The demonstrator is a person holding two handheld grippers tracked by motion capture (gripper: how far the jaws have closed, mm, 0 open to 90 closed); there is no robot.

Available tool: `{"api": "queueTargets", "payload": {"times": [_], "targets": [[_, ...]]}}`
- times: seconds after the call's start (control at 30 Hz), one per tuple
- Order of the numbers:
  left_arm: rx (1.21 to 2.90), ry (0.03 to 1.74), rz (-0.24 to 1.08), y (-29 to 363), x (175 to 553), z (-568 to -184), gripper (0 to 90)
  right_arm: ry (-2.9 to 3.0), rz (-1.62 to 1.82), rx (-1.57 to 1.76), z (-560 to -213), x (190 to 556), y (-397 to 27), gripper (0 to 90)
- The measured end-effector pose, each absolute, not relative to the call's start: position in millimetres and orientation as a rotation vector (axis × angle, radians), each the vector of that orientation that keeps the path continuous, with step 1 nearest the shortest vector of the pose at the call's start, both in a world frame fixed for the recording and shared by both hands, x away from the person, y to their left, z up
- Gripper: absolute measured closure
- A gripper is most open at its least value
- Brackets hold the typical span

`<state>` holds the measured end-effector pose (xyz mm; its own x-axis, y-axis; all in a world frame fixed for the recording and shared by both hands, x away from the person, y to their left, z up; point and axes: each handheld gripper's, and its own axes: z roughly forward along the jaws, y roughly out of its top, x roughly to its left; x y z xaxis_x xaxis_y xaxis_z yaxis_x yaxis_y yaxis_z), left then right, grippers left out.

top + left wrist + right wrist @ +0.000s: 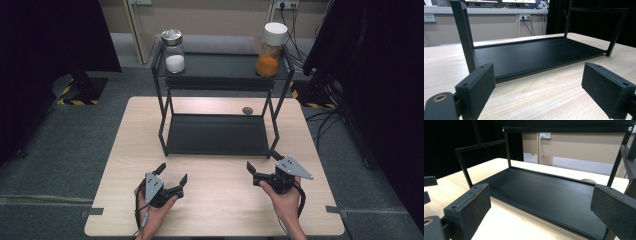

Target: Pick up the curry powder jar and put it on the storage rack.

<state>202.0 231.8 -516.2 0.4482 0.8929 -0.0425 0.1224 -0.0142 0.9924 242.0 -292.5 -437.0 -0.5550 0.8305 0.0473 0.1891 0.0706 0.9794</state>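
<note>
On the big pale wooden desk [125,165] stands a black metal two-shelf rack [217,135], its top shelf holding a glass jar of white powder [173,51] and a glass jar of orange powder [270,50], while the left gripper [171,181] and right gripper [261,169] wait near its front, jaws wide apart and empty, likely ready to reach up.

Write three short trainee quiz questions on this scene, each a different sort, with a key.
1. True or false: the left gripper holds a jar.
2. Which jar is on the person's right of the top shelf: A, the white-powder jar, or B, the orange-powder jar?
3. Fill in: the bottom shelf of the black rack holds ___ jars.

Key: 1 false, both the left and the right gripper are open and hold nothing; 2 B; 3 no.
</note>
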Motion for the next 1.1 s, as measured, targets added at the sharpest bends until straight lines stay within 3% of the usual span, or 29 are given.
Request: {"api": "queueTargets", "payload": {"times": [1.1], "targets": [[1.474,0.945,0.79,231,202,-516,11.2,1.862,1.477,1.072,-462,236,-295,3.3]]}}
